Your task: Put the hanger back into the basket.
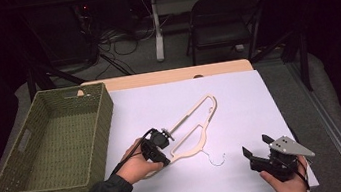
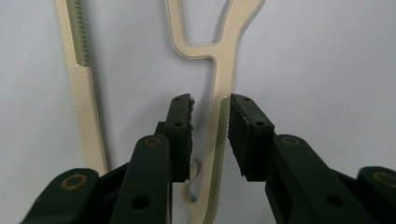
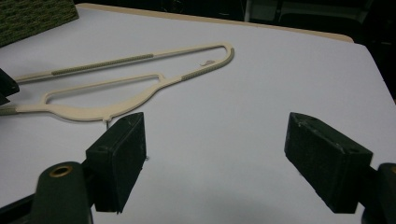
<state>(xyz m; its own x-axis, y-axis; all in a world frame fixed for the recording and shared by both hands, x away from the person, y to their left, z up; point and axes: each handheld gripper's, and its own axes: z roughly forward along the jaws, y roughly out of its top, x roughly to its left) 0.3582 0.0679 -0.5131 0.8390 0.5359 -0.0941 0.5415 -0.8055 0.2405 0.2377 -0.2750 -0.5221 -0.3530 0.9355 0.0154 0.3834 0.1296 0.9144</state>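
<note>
Left gripper view: the left gripper (image 2: 210, 112) has its jaws straddling a hanger (image 1: 194, 128) arm right of the basket (image 1: 106, 120), pads not yet clamped; lift pending; right gripper (image 1: 259, 146) released.

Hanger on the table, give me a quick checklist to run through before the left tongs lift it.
1. Hanger arm between the left tongs: ok.
2. Both pads pressing on the arm: not ok, one pad touches, a gap shows at the other.
3. Right tongs open and apart from the hanger: ok.
4. Metal hook free of anything: ok.
5. Basket holds nothing: ok.
</note>
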